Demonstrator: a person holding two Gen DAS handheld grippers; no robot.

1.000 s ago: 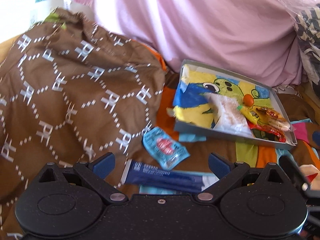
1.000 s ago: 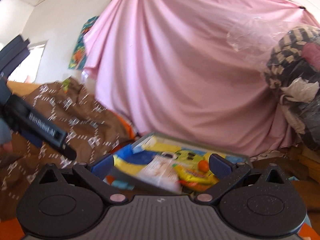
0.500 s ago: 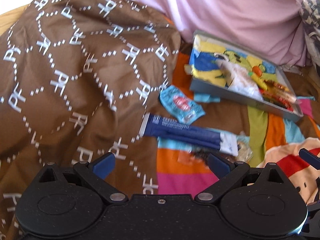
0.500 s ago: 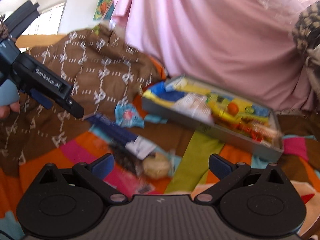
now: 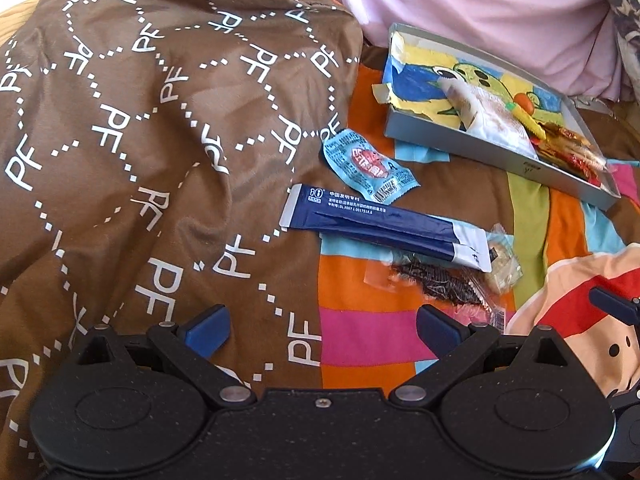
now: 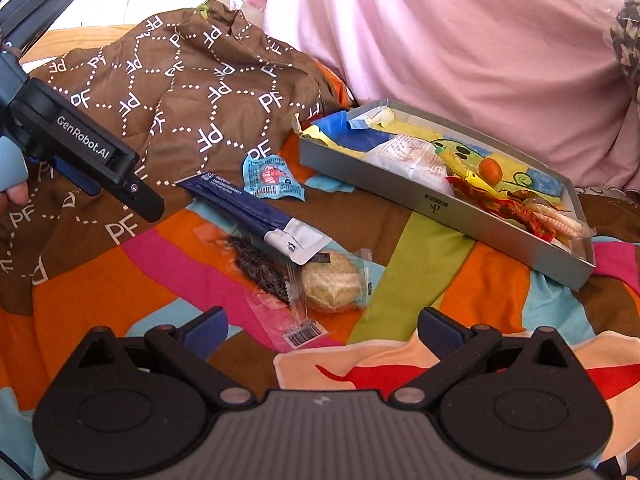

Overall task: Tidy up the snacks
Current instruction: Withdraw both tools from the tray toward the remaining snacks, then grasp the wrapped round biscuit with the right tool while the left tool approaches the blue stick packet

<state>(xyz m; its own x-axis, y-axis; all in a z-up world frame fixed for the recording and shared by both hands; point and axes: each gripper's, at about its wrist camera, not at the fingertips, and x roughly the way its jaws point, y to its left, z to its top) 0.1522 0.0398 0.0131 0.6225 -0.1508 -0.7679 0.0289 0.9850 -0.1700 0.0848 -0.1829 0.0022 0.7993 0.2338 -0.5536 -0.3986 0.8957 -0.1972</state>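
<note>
Both grippers hang over the bed with fingers spread wide, nothing between them: left gripper, right gripper. The gray tray is the landmark. It already holds a white packet, a small orange ball and some red-and-yellow wrappers at its right end, too jumbled to count. Just left of the tray lies a teal packet; nearer the cameras than that, a long dark blue packet overlaps a clear bag of dark snack and a wrapped round pastry. The pastry is mostly hidden in the left view. The brown patterned blanket is bunched up further left of the tray.
</note>
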